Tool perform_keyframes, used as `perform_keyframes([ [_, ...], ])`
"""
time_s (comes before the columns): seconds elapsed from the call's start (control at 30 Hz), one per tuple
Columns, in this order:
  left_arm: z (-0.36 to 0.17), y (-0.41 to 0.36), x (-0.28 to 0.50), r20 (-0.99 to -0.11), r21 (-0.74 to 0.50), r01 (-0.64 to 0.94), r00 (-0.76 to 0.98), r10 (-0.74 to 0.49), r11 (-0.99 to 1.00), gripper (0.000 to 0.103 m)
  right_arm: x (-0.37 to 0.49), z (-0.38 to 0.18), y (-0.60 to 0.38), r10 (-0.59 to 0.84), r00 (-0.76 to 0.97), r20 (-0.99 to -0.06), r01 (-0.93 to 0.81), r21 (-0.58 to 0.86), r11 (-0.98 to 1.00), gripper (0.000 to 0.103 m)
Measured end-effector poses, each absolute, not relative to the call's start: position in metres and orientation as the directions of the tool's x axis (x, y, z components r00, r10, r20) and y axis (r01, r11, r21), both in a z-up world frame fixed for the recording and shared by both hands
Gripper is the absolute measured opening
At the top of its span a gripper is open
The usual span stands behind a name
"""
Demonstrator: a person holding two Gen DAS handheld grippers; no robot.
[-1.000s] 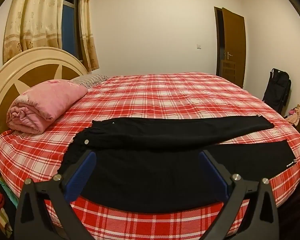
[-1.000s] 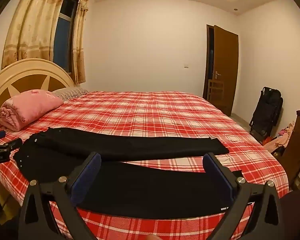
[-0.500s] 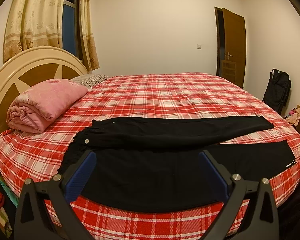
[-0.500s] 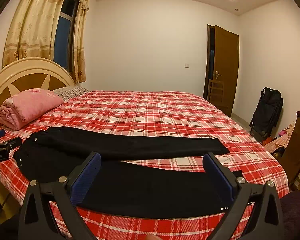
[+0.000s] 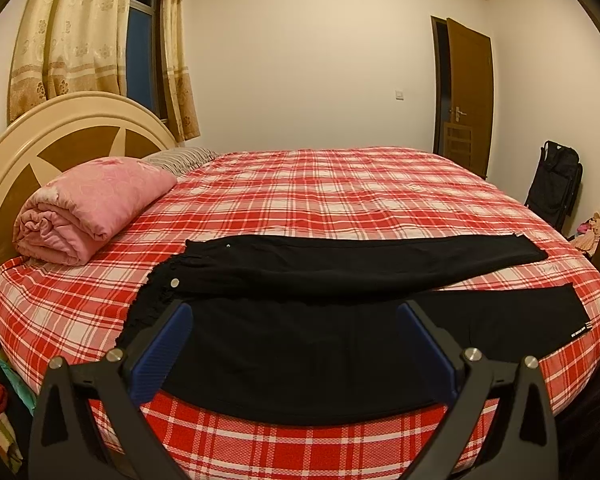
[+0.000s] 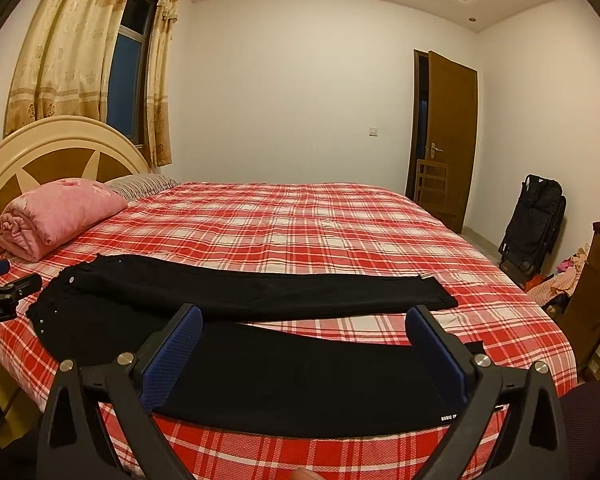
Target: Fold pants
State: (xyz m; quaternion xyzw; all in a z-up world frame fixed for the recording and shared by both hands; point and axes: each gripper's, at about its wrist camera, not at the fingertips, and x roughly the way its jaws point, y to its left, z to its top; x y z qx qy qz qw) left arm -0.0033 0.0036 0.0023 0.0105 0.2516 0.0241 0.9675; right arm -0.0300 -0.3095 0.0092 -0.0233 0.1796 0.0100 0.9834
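At the far left of the bed [image 5: 340,184], against the headboard [image 5: 60,128], lies a rolled pink quilt [image 5: 88,208], well apart from the work. Just right of it the black pants [image 5: 300,320] begin, waistband toward the headboard, legs spread in a narrow V along the near edge of the bed. Nothing has changed over the last second: both views are as they were, and the pants lie untouched, so folding has not started. The left gripper [image 5: 292,344] hovers over the near leg, jaws wide and empty. The right gripper [image 6: 304,348] does likewise, nearer the cuffs. Further right stand a brown door [image 6: 448,136] and a black bag [image 6: 536,216]. Nothing blocks either gripper.
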Motion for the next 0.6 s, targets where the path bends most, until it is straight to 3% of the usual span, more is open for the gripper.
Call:
perform_keyframes([
  [0.6,0.0034,0.0035,-0.0034,-0.483,0.031,-0.047,0.874,0.056,0.998,0.103,-0.0290,0.0098,-0.3089,0.011,0.933,-0.359,-0.031,-0.049,0.998,0.102],
])
